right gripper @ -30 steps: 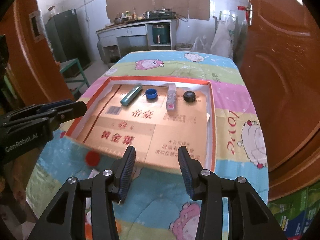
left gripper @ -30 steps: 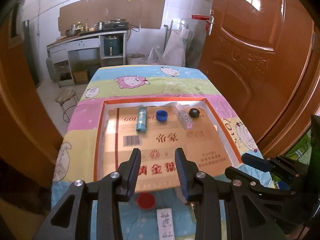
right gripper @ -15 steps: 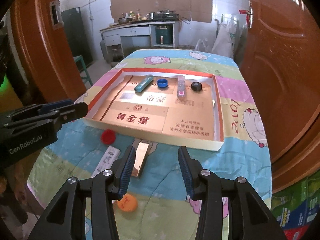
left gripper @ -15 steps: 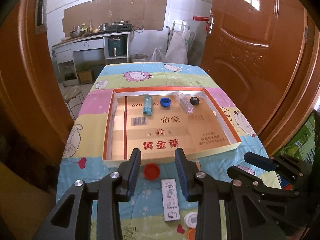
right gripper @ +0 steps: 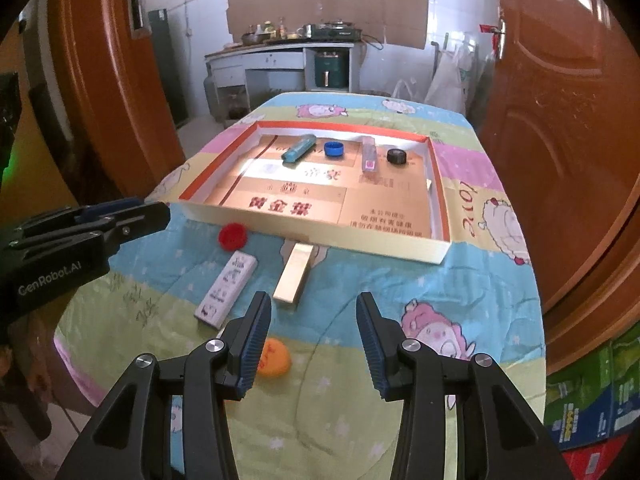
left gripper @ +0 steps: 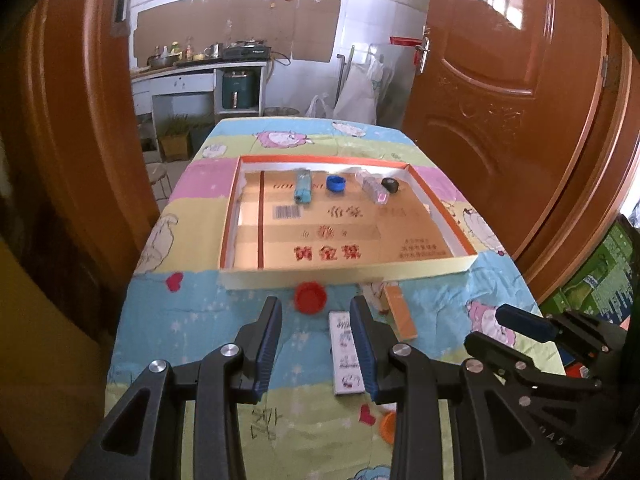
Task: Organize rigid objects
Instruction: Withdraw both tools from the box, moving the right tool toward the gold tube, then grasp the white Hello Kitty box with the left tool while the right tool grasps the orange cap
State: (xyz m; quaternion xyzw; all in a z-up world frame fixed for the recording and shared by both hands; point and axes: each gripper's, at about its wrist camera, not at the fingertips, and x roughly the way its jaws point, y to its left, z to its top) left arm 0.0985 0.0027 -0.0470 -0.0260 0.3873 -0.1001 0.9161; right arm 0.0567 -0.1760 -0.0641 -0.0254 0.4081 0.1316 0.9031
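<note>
While both jaws gape empty, left gripper (right gripper: 86, 220) reads "GenRobot.AI", tray (right gripper: 438, 196) Chinese-lettered.

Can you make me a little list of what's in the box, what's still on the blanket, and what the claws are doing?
In the shallow cardboard box: teal lighter, blue bottle cap, clear pink-ended lighter, black cap.
Outside on the cartoon blanket: red bottle cap, white patterned flat stick, gold rectangular bar, orange cap.
Left claw: open, empty.
Right claw: open, empty.
</note>
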